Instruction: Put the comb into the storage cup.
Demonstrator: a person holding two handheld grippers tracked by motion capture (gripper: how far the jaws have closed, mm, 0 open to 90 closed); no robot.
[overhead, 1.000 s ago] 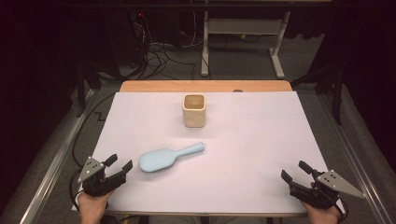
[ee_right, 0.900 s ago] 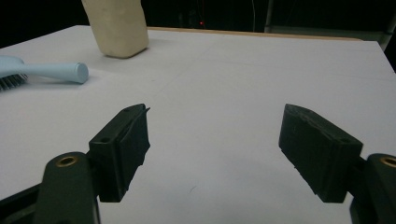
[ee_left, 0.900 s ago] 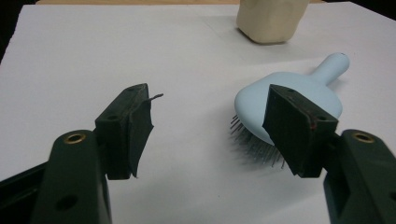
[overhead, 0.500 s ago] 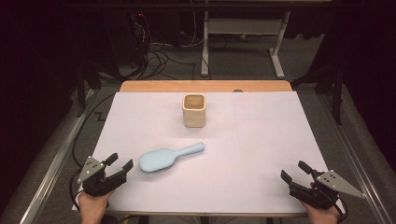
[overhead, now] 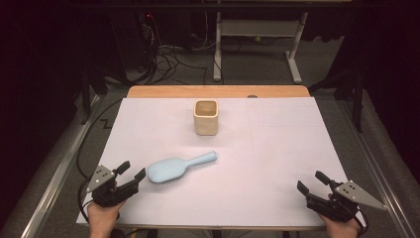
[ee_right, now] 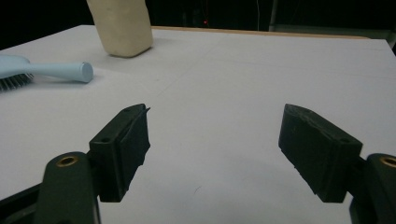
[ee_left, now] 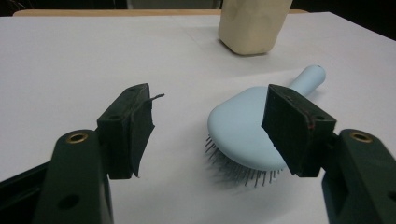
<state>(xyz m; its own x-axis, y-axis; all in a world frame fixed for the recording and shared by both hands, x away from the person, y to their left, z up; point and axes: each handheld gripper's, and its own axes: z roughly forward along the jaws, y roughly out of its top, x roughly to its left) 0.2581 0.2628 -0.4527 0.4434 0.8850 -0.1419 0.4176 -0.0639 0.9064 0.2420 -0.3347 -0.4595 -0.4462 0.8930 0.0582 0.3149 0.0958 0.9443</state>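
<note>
Light blue hairbrush [overhead: 179, 167] lying bristles down on white table cover [overhead: 277, 148], near-left of centre, handle aimed toward beige square cup [overhead: 206, 117] standing well apart behind. Left gripper [overhead: 131, 173] jaws spread wide, nothing held, right jaw just beside brush head. Right gripper [overhead: 313, 183] at near-right corner, jaws spread wide, empty, well apart from brush
</note>
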